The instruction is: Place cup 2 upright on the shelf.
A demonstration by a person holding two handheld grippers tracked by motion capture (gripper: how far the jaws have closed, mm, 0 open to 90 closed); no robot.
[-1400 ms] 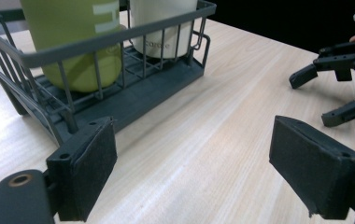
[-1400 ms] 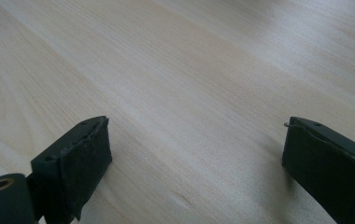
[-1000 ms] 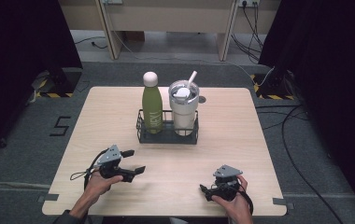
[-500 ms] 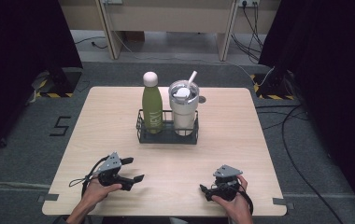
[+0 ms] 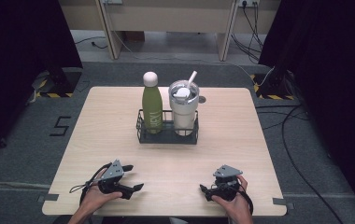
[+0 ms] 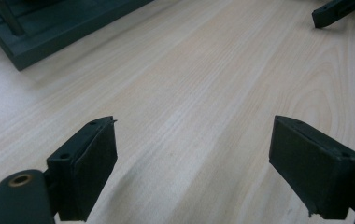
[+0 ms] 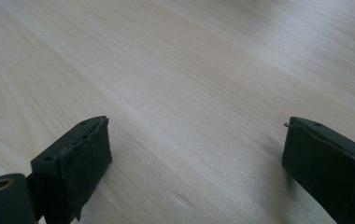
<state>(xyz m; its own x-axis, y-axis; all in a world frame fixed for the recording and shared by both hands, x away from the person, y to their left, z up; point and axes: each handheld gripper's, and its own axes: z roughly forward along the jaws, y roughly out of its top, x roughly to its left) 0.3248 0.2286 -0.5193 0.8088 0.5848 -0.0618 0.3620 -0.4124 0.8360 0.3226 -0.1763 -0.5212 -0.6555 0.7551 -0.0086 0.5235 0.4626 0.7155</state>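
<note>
A green bottle with a white cap and a white tumbler with a straw stand upright, side by side, in a black wire basket at the middle of the wooden table. My left gripper rests near the front left edge, held by a hand, open and empty. In the left gripper view its jaws stand wide apart over bare wood, with the basket's corner far off. My right gripper sits near the front right edge, pointing left, open and empty; the right gripper view shows bare wood between its jaws.
A small round object lies on the table just behind the tumbler. The right gripper's jaw tip shows in the left gripper view's top right corner. Cables run over the floor at the right. A "5" mark is on the floor at the left.
My left gripper has drawn back toward the table's near edge and settled lower. The right gripper, the basket and its contents have not moved.
</note>
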